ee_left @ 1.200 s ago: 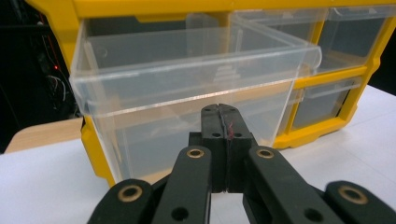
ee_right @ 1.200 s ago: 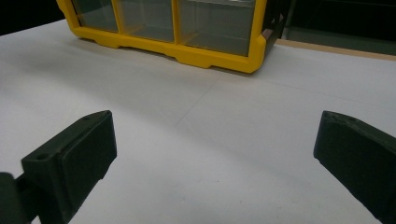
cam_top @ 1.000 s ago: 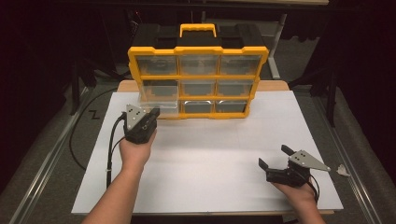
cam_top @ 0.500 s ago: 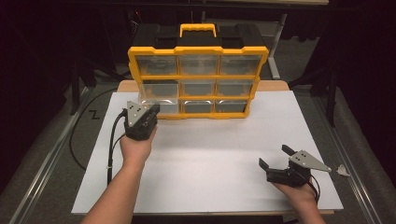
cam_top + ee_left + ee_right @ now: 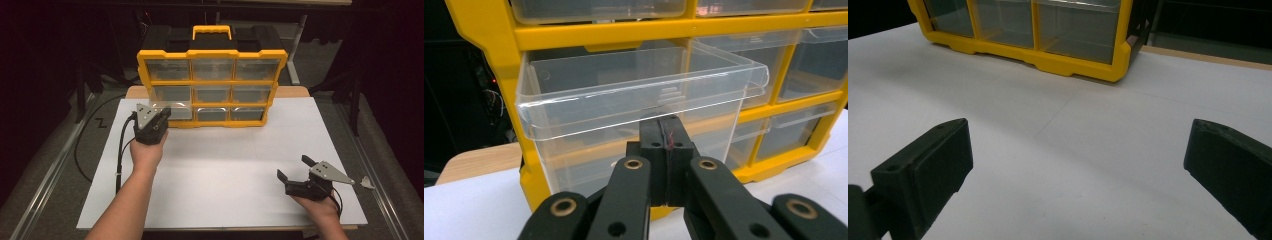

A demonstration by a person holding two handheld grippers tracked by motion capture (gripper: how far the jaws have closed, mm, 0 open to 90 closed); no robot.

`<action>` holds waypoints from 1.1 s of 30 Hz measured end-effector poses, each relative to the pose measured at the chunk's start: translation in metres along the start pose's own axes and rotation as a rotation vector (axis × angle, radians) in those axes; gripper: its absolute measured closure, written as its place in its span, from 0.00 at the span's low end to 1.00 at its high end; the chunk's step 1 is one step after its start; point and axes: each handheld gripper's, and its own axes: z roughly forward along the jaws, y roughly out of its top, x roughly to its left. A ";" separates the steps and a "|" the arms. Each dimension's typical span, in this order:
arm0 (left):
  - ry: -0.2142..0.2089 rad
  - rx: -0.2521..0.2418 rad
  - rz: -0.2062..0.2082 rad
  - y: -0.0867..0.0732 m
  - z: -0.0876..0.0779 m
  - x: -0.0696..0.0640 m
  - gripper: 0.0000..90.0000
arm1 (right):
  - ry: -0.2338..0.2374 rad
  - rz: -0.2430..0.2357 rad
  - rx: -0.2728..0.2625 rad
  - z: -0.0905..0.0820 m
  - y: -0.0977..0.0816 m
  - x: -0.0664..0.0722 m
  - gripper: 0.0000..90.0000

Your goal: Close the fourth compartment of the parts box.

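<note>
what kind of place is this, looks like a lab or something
Probably a recording bench in a lab or studio: a white board laid over a wooden table, dark drapes around it, cables on the floor, and a yellow drawer organizer worked with a hand-held gripper in each hand.

Dark room, white table top (image 5: pixel 240 170) on wood, grey floor (image 5: pixel 45 165), black cables (image 5: pixel 82 145)

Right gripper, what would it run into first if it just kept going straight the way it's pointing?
The right gripper, jaws open, points across bare white table. The way looks free up to the yellow organizer's bottom right corner, probably the first thing met, though depth is hard to judge.
</note>
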 end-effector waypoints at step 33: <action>0.064 0.038 -0.035 0.016 0.039 0.011 1.00 | 0.005 0.008 -0.007 -0.003 -0.001 -0.001 0.01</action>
